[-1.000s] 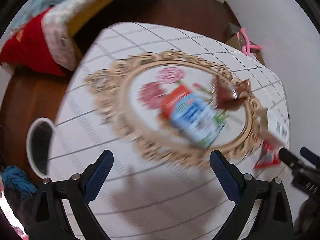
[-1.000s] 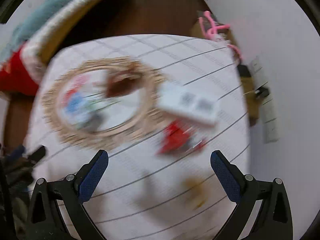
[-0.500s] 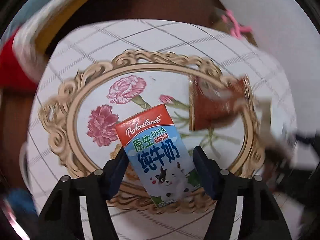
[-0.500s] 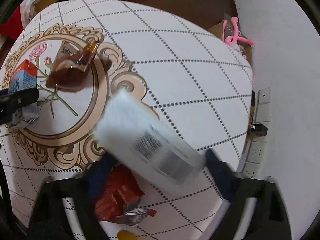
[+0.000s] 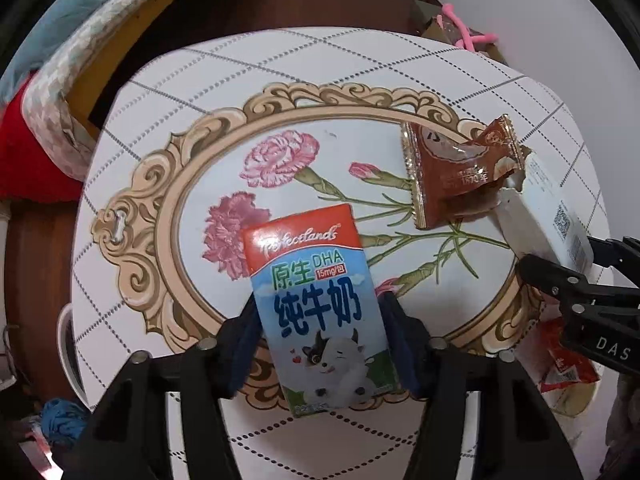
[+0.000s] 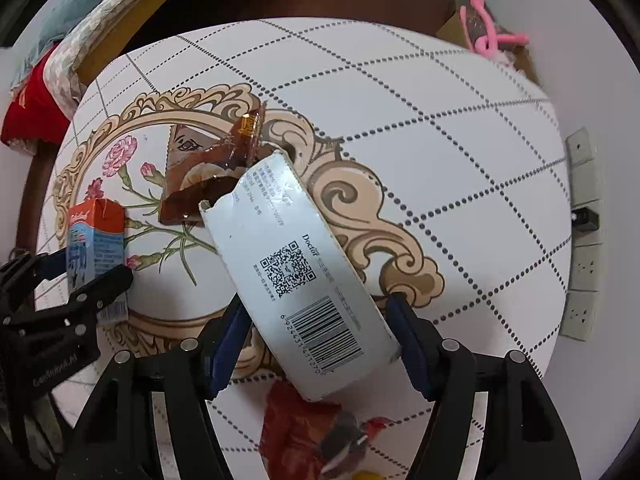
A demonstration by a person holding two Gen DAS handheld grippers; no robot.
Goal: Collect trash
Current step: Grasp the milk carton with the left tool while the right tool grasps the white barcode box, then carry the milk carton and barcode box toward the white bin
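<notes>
Left wrist shows the left gripper (image 5: 320, 332) clamping a milk carton (image 5: 318, 308); the right gripper (image 6: 316, 344) clamps a torn-open white box (image 6: 296, 276).

round floral table (image 5: 280, 64), red cloth (image 5: 24, 152), pink object (image 6: 492, 36), wall sockets (image 6: 584, 240).

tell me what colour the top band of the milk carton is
Red-orange, above a blue panel on the rectangular milk carton; clearest in the left wrist view.

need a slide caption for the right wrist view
Right hand-held gripper shut on a white barcoded box above the floral table, a brown wrapper just beyond it.
</notes>
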